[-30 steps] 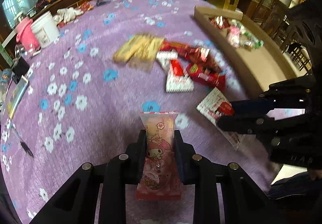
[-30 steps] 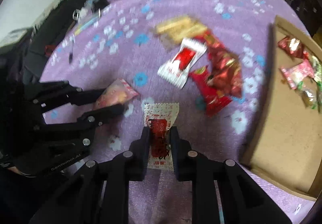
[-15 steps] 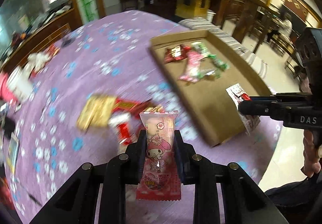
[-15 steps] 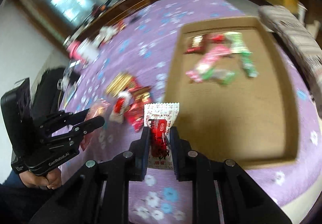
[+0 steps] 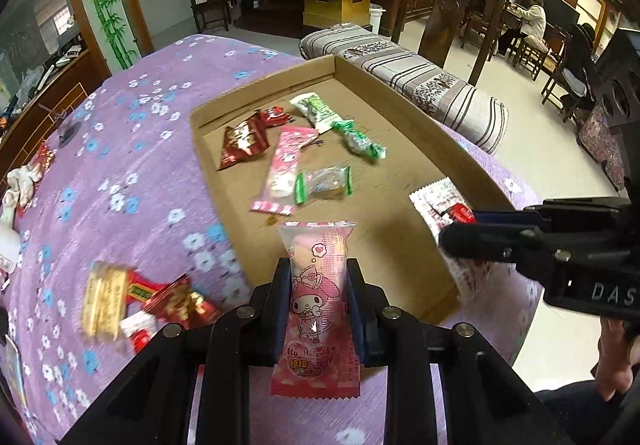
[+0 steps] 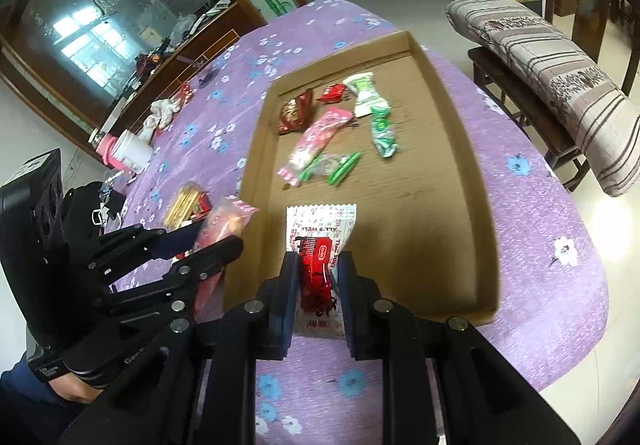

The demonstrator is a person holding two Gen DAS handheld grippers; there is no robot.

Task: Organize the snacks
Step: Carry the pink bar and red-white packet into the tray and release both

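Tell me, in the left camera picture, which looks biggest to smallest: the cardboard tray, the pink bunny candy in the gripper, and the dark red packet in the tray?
1. cardboard tray
2. pink bunny candy, though it sits right by the camera, so it looks bigger than it is
3. dark red packet

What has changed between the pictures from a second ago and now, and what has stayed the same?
Both grippers have swung from over the loose snack pile to the cardboard tray. The left gripper stays shut on the pink My Melody packet, the right gripper on the red-and-white packet. Nothing was released.
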